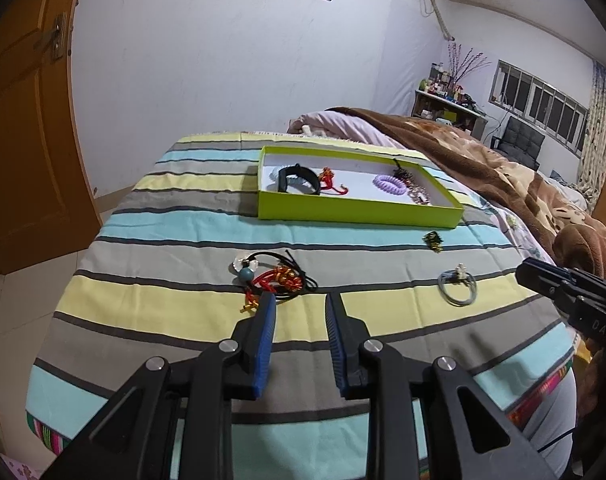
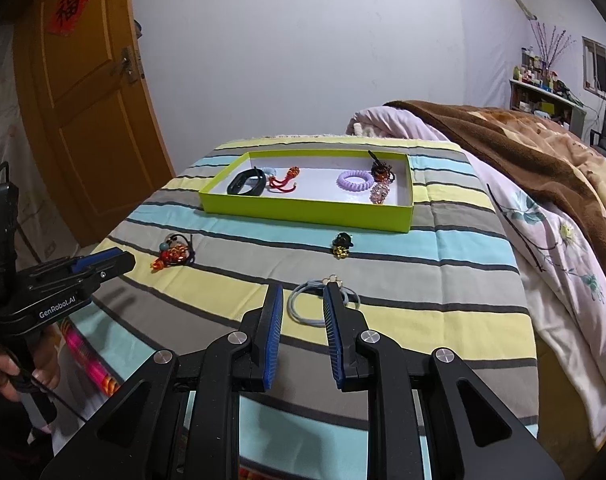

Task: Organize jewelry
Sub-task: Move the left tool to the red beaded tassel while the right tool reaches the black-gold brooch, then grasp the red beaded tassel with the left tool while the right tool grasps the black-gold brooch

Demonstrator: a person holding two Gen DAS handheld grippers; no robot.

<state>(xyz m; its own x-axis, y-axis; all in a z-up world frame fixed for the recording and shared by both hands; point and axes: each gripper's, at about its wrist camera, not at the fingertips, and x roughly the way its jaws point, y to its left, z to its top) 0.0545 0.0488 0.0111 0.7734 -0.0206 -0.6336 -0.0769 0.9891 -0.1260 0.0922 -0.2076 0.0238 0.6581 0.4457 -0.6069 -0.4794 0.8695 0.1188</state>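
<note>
Two hand-held tools hover over a striped cloth (image 2: 383,264) spread on the table, where loose jewelry waits to go into the lime-green box (image 2: 303,210) at the far side; the box already holds a black band (image 2: 245,184), a red knotted charm (image 2: 283,180), a lilac coil hair tie (image 2: 355,180) and a beaded clip (image 2: 381,170). The main risk, judging from this, lies with the red-and-gold corded charm (image 1: 281,278): its black cords sprawl loose, so the left tool (image 1: 301,300), jaws wide and empty just short of it, could pinch one strand and trail the rest, or bunch the cloth beneath. The right tool (image 2: 303,292), jaws standing apart with nothing gripped, has one blue pad (image 2: 330,300) over the grey-blue hair tie (image 2: 323,302); whether it touches cannot be told, and a thin band flat on soft fabric may slip out or drag a fold. A small black-and-gold clip (image 2: 341,245) lies between that tie and the box, in the likely carry path. Rumpled brown blanket (image 2: 523,140) and floral quilt (image 2: 551,240) crowd the right edge; a wooden door (image 2: 87,120) stands at left.
</note>
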